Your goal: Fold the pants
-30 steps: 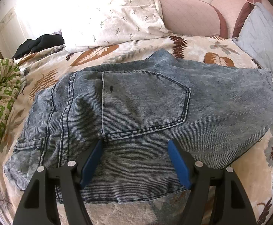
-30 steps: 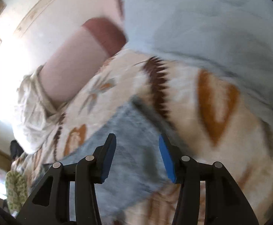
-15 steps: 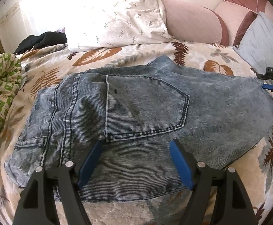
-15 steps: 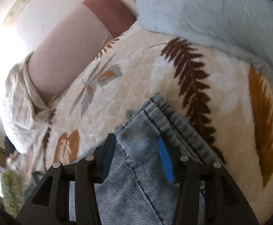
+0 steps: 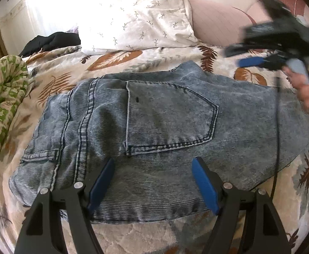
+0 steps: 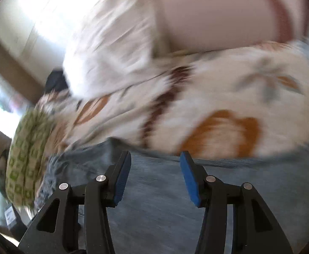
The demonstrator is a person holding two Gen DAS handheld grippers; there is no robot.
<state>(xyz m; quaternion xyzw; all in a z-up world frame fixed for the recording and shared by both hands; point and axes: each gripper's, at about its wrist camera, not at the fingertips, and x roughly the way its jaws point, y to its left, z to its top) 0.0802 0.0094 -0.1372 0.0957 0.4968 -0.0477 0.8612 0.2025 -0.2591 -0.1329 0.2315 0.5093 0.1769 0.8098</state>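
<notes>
Right gripper swung in over pants, tilted

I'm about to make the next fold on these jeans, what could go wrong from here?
The folded jeans lie on a soft, rumpled bedspread, so a fold may come out uneven. The left gripper stands open over the near edge and could catch only the top layer. The cable hanging across the denim below the right gripper might snag or drag the cloth.
</notes>
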